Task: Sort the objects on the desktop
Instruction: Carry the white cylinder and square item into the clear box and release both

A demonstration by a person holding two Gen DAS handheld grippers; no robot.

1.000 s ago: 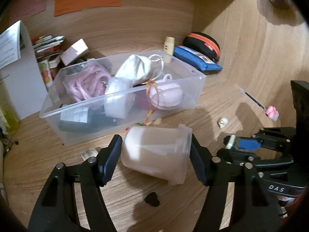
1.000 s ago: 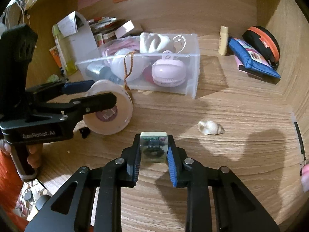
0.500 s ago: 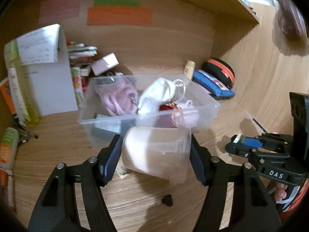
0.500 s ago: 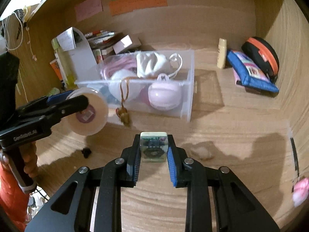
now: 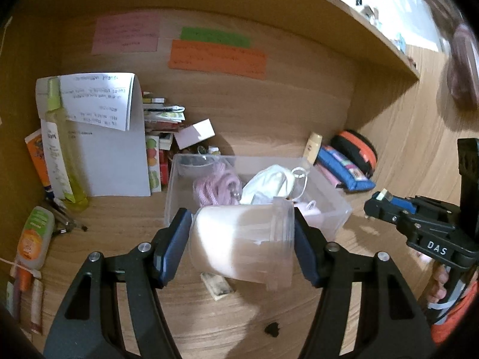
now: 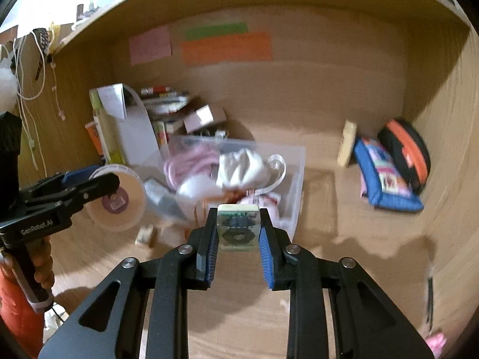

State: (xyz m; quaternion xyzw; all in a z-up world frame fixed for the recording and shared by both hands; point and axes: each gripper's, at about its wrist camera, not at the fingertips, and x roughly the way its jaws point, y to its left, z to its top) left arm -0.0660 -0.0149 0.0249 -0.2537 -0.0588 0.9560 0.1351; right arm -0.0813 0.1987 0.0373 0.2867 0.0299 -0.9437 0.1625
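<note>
My left gripper point(image 5: 243, 239) is shut on a white plastic jar point(image 5: 242, 242), held on its side above the desk in front of the clear plastic bin point(image 5: 338, 206). The jar also shows in the right wrist view point(image 6: 118, 197). My right gripper point(image 6: 238, 233) is shut on a small pale tile with a dark printed picture point(image 6: 238, 227), held in the air before the bin point(image 6: 296, 185). The bin holds pink cord point(image 5: 217, 185), a white pouch point(image 5: 269, 184) and other items. The right gripper shows in the left wrist view point(image 5: 383, 202).
A second small tile point(image 5: 217, 285) and a dark scrap point(image 5: 271, 329) lie on the desk. A blue pouch point(image 5: 344, 169), black-orange case point(image 5: 356, 151) and lip balm point(image 5: 312, 146) sit at back right. Papers, a yellow bottle point(image 5: 61, 155) and tubes stand left.
Both grippers have lifted away from the desk with their loads. The jar has risen from the desk surface, and the tile has risen too. The view now takes in the back wall and shelf.
</note>
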